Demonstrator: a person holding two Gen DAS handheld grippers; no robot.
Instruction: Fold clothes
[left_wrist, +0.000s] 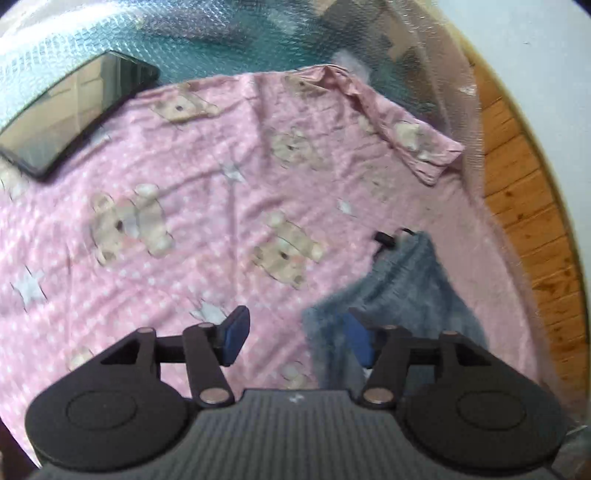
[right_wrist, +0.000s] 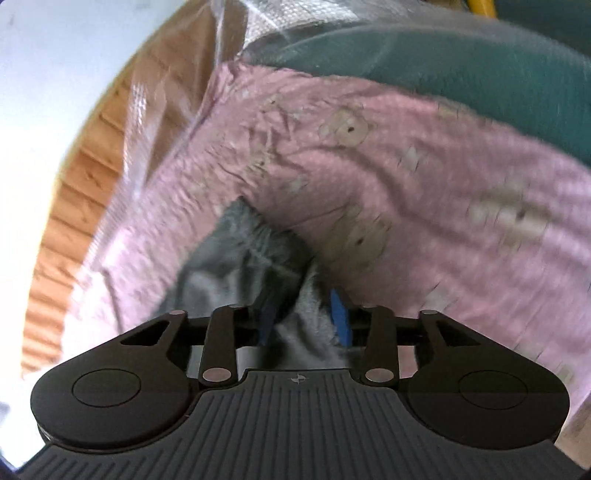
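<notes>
A grey fleecy garment (left_wrist: 399, 280) lies bunched on a pink sheet printed with bears (left_wrist: 221, 221), near its right side. My left gripper (left_wrist: 297, 338) is open just above the sheet; the garment's near edge drapes over its right finger (left_wrist: 360, 341), and the left pad is bare. In the right wrist view the same grey garment (right_wrist: 236, 251) is crumpled under a raised fold of the pink sheet (right_wrist: 406, 177). My right gripper (right_wrist: 303, 321) stands open with a tuft of grey cloth between its blue pads. A small black piece (left_wrist: 384, 238) shows at the garment's far end.
A black phone or tablet (left_wrist: 74, 110) rests on the sheet's far left corner. Teal bubble-wrapped padding (left_wrist: 221, 48) lies beyond the sheet, and clear plastic (left_wrist: 454, 92) hangs at the right edge. A wooden floor (left_wrist: 517, 192) (right_wrist: 74, 192) lies below that edge.
</notes>
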